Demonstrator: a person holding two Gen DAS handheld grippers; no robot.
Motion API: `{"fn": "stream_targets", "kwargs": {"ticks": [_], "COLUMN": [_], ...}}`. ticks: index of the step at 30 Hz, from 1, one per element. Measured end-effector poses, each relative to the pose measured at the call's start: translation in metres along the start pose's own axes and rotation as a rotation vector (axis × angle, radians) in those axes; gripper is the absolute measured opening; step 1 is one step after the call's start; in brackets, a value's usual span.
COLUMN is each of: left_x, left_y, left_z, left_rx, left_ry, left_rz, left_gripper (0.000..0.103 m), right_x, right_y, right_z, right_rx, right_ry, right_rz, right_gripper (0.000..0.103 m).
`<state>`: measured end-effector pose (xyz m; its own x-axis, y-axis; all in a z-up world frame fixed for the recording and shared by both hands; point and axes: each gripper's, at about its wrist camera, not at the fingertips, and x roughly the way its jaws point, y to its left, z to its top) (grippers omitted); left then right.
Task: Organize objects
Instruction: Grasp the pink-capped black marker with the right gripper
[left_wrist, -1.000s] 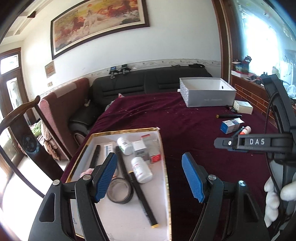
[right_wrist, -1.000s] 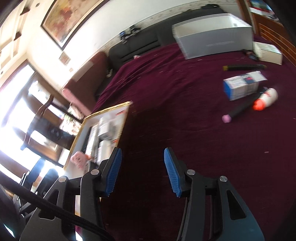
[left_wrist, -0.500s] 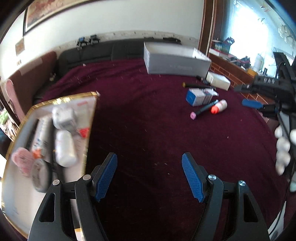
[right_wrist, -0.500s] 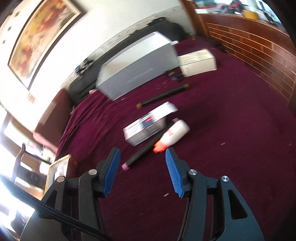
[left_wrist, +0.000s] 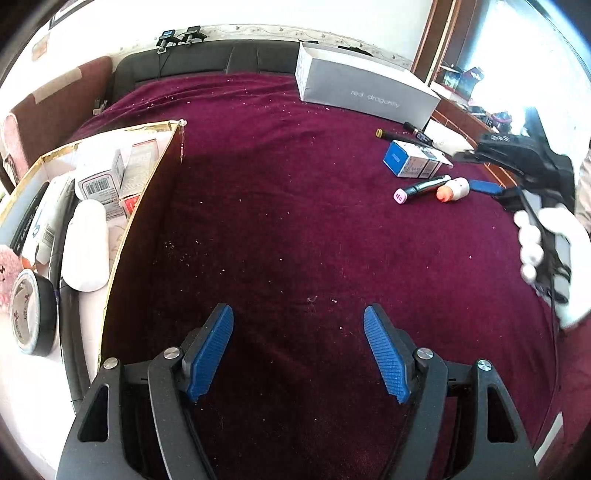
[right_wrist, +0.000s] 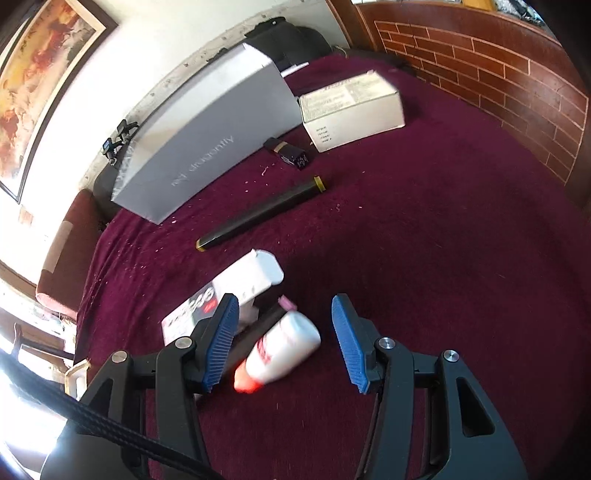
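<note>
Risk of rolling: the white bottle (right_wrist: 286, 349) lies on its side on the table (right_wrist: 424, 258) between the fingers of the right gripper (right_wrist: 284, 341); if one finger nudges it first, I judge it rolls away over the cloth.
Risk of a double catch: a dark marker (right_wrist: 255, 330) lies touching the bottle, and a small carton (right_wrist: 221, 295) sits just beside; closing here could pinch the marker too or shove the carton.
Right gripper state: jaws partly apart, pads not pressing on anything, bottle in the gap.
Left gripper state: the left gripper (left_wrist: 299, 350) is opening, nothing between its fingers, only bare cloth below.
Where things go: likely the gold-edged tray (left_wrist: 147, 192) at the left, already crowded with boxes, a bottle and a roll of tape (left_wrist: 31, 314); a careless drop there could knock things about.
Hidden: the marker's lower end is behind the left finger of the right gripper; the tray is cut off at the frame edge.
Blurred: the bottle's label and orange cap cannot be read.
Unclear: whether the grey box (right_wrist: 207, 144) holds anything.
</note>
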<state>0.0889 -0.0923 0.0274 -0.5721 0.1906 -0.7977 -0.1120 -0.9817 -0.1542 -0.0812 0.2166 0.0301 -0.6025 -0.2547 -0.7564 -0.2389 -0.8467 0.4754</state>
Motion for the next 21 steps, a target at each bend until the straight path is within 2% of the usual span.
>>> {"fn": "stream_targets", "kwargs": {"ticks": [2, 4, 8, 9, 11, 13, 15, 16, 18, 21], "left_x": [0.0, 0.001, 0.002, 0.002, 0.003, 0.004, 0.004, 0.004, 0.004, 0.004], "left_y": [0.0, 0.0, -0.001, -0.002, -0.003, -0.005, -0.006, -0.005, -0.005, -0.005], "left_z": [0.0, 0.001, 0.001, 0.0, 0.0, 0.001, 0.0, 0.0, 0.0, 0.001], "left_rx": [0.002, 0.003, 0.01, 0.013, 0.017, 0.024, 0.026, 0.025, 0.025, 0.027], "left_ry": [0.001, 0.003, 0.006, 0.008, 0.01, 0.013, 0.014, 0.014, 0.014, 0.016], "left_rz": [-0.001, -0.004, -0.008, -0.009, -0.007, -0.002, 0.0, -0.002, -0.002, -0.002], "left_gripper": [0.07, 0.071, 0.075, 0.076, 0.078, 0.079, 0.079, 0.079, 0.08, 0.081], "right_x": [0.01, 0.014, 0.012, 0.005, -0.013, -0.028, -0.032, -0.031, -0.021, -0.005], "right_y": [0.002, 0.012, 0.036, 0.043, 0.051, 0.055, 0.055, 0.05, 0.039, 0.038], "right_z": [-0.004, -0.015, -0.049, -0.058, -0.062, -0.056, -0.045, -0.038, -0.028, -0.031], "right_rx": [0.001, -0.035, -0.177, -0.234, -0.3, -0.336, -0.322, -0.284, -0.198, -0.175], "right_ry": [0.048, 0.125, 0.344, 0.374, 0.316, 0.204, 0.101, 0.073, 0.054, 0.096], "right_rz": [0.059, 0.16, 0.371, 0.394, 0.332, 0.204, 0.076, 0.052, 0.043, -0.027], "right_gripper": [0.053, 0.053, 0.053, 0.053, 0.053, 0.054, 0.057, 0.06, 0.06, 0.06]}}
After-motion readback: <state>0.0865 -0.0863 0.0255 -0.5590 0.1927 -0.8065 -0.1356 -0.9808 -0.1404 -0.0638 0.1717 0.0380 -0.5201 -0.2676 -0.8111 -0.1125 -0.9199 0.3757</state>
